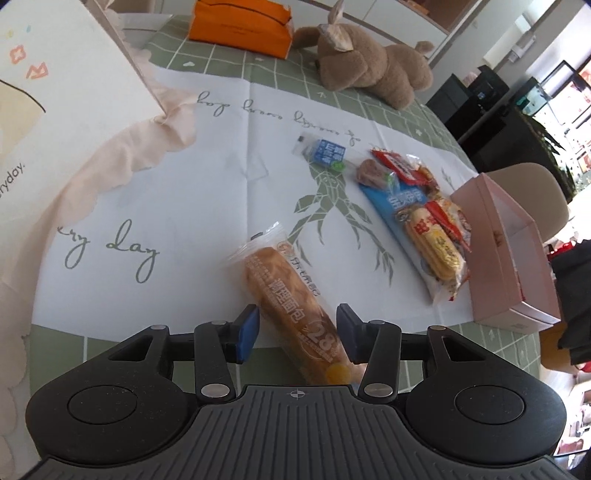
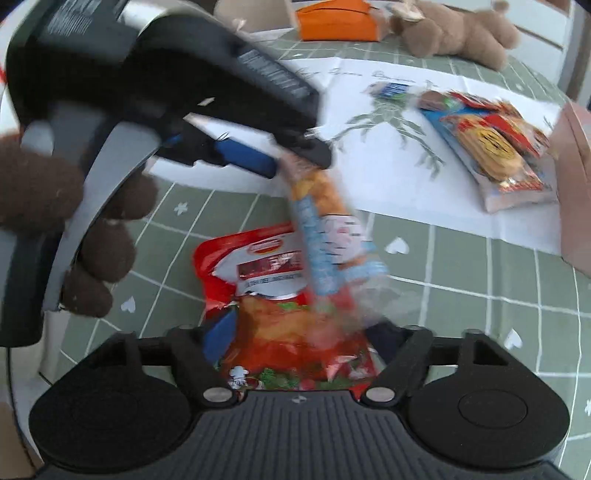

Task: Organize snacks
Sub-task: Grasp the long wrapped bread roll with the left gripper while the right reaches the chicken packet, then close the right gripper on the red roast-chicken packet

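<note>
My left gripper is shut on a long bread packet, its blue pads pressing both sides near the packet's close end. The right wrist view shows the same left gripper at upper left, with the bread packet hanging blurred from its fingertips. My right gripper is shut on a red snack bag, which fills the gap between its fingers and sticks out forward over the green checked tablecloth. The bread's lower end overlaps the red bag in that view.
A pile of snack packets lies on a white printed paper mat beside an open pink box. A small blue packet, a brown plush toy, an orange pouch and a white bag stand around. A brown fuzzy-gloved hand holds the left gripper.
</note>
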A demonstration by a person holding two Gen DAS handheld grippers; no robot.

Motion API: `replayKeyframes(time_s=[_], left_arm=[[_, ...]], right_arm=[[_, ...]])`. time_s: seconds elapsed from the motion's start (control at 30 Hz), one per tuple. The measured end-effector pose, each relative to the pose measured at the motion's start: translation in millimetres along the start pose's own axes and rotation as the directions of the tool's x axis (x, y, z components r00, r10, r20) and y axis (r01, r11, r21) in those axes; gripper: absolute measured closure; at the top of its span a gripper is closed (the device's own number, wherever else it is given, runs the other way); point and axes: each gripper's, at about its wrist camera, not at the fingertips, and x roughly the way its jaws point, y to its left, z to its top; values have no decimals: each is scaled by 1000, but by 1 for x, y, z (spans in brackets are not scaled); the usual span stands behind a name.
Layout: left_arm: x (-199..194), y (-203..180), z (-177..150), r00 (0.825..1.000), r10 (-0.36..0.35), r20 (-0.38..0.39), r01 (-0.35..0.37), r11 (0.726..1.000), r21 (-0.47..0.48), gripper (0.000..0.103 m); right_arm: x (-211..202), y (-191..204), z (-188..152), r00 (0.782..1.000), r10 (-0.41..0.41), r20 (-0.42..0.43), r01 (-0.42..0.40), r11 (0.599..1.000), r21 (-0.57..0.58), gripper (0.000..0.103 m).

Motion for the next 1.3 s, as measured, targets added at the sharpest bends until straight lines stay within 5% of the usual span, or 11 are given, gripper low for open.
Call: replayKeyframes(time_s=[0.2,0.27,0.43,0.6,0.8,0.9,1.17,1.3], left_arm=[[7,-3,3,1000,17,25,-17,1000,6,49],[8,-5,4,999,36,34,-36,999,21,49],[5,-18,-1,996,80,40,-84,989,122,49],[-5,-23,-7,984,163,78,-176,961,212,55],[-26,-8,-15,974,211,87,-226,939,258,75],[-38,-1,-24,984,174,43,-179,948,264,78],[-50,-5,-61,997,78,8,-77,968,240,78],[-53,-11,-76,998,56,10,-57,969,239,77]], right_arm=[[-27,-52,-24,996,-92,2,91,989,115,33],[-38,-70,-37,986,-167,1,166,977,133,41],[-60,-117,-61,951,-309,-15,304,927,220,42],[-85,-117,-71,979,-206,-1,198,939,281,40],[-59,-65,-57,999,-24,-32,31,974,224,34],[-43,-54,-47,997,47,-62,-30,970,240,52],[-28,-44,-13,987,-159,-27,161,964,212,59],[-30,-47,-14,988,-156,-17,154,953,261,32]])
